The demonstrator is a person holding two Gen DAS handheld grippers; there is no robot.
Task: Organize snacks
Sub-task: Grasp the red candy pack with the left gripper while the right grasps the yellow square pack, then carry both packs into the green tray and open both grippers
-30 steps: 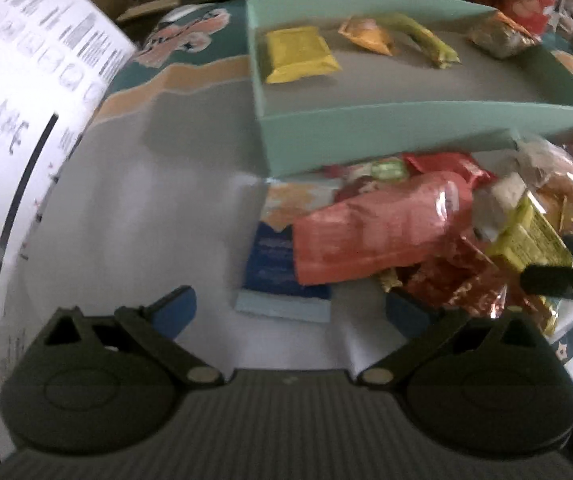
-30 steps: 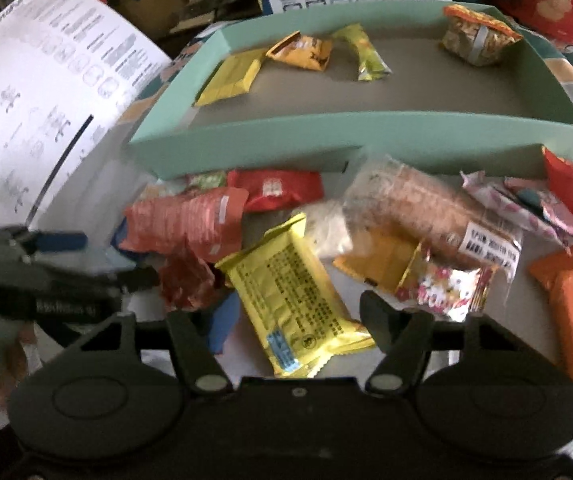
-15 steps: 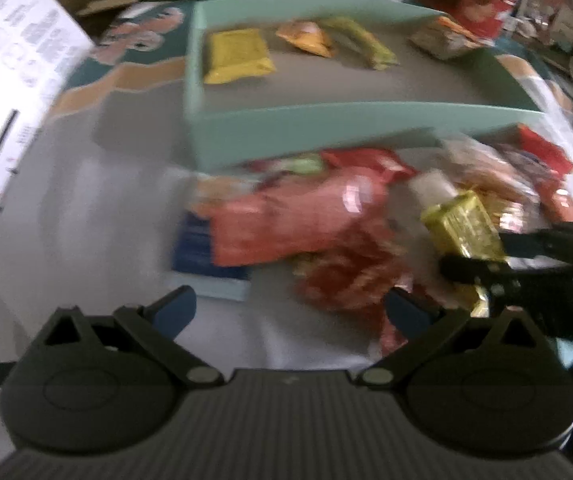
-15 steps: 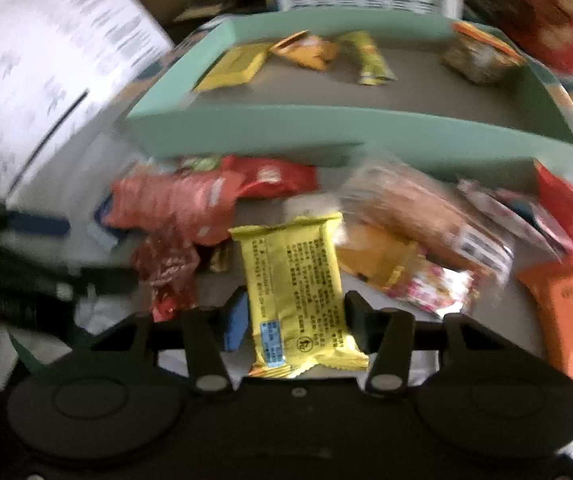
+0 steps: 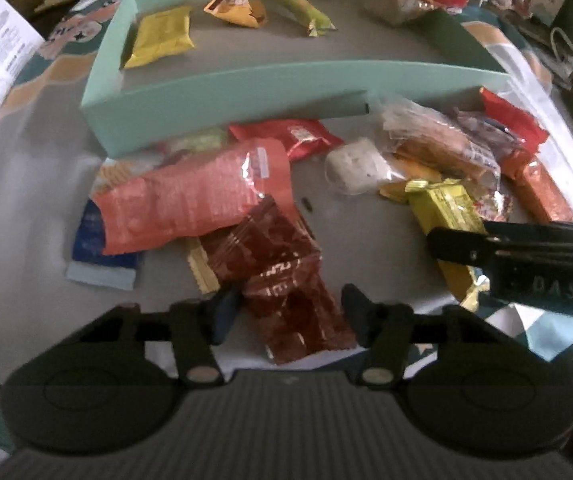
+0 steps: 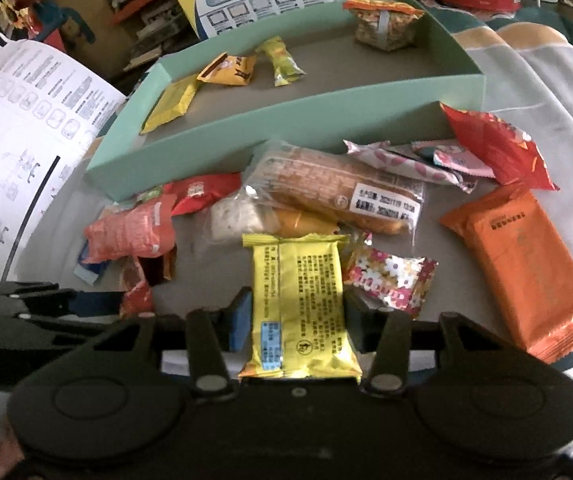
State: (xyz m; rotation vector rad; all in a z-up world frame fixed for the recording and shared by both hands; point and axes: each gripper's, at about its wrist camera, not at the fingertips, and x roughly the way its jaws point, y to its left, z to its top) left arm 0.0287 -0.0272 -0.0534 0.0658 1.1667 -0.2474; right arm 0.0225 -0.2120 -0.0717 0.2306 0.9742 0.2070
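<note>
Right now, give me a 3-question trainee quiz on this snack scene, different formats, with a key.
1. True or false: the right gripper has its fingers on either side of the yellow packet.
2. Multiple choice: how many snacks lie inside the green tray? A) none B) four C) nine
3. Fill in: the left gripper has its fingers on either side of a dark ___ packet.

Key
1. True: the packet sits between the fingers; whether they are pressing it cannot be told.
2. B: a yellow one, an orange one, a green-yellow one and a clear bag of mix.
3. Red.
</note>
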